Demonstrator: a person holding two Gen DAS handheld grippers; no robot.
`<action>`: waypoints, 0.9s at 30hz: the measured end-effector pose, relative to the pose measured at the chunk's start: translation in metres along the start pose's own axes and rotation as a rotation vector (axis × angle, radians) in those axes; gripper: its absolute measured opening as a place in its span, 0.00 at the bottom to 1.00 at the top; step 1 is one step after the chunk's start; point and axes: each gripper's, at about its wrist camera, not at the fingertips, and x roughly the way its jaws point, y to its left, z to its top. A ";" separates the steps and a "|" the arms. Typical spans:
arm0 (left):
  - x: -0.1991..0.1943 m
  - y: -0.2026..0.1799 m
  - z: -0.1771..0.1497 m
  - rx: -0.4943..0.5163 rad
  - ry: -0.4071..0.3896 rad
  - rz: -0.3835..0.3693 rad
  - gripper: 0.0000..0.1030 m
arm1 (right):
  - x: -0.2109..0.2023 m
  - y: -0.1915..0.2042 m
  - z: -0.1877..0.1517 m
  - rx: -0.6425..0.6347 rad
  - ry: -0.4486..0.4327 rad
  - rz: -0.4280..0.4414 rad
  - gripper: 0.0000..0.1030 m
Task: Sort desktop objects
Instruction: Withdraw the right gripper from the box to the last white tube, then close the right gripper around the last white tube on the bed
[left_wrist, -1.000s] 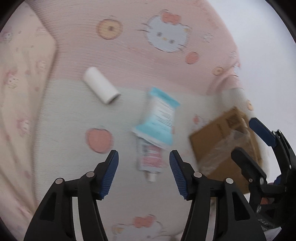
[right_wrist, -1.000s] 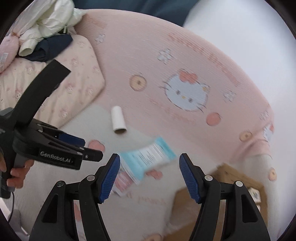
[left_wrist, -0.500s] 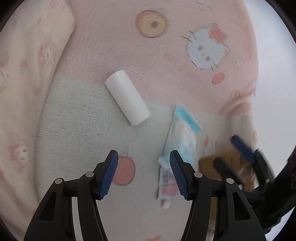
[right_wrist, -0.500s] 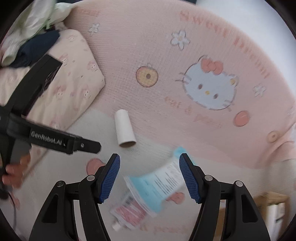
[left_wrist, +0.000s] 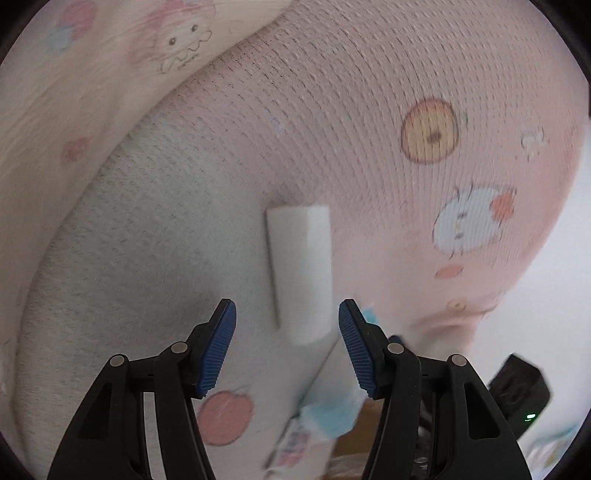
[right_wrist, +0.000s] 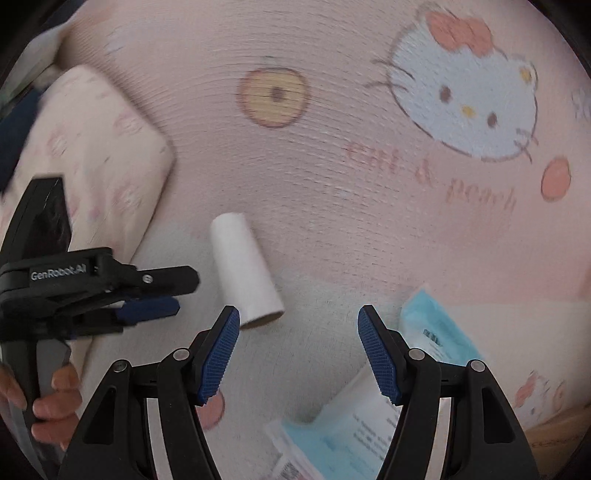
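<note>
Left gripper (left_wrist: 287, 345) has swung over since a second ago, jaws spread, lined up on the cardboard tube (left_wrist: 300, 271) mid-blanket (left_wrist: 147, 240); right gripper (right_wrist: 298, 350) spread too, probably after the blurry packets (right_wrist: 354, 432).

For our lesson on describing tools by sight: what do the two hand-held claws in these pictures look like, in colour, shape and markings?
Both look alike. The left claw and the right claw have black plastic arms with cut-out gaps and silver rivets, ending in two fingers faced with ribbed blue pads. In the right view, the left claw's black body carries white lettering "GenRobot.AI". A small green light glows on the black body at the left view's edge.
</note>
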 end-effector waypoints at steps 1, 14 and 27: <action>0.001 -0.003 0.002 0.001 -0.001 0.002 0.60 | 0.005 -0.002 0.003 0.018 0.011 0.001 0.63; 0.038 -0.015 0.011 -0.036 0.097 0.014 0.41 | 0.025 0.009 0.007 0.008 0.054 0.108 0.63; 0.043 -0.009 0.008 -0.071 0.105 -0.017 0.41 | 0.053 0.016 0.003 -0.028 0.098 0.231 0.54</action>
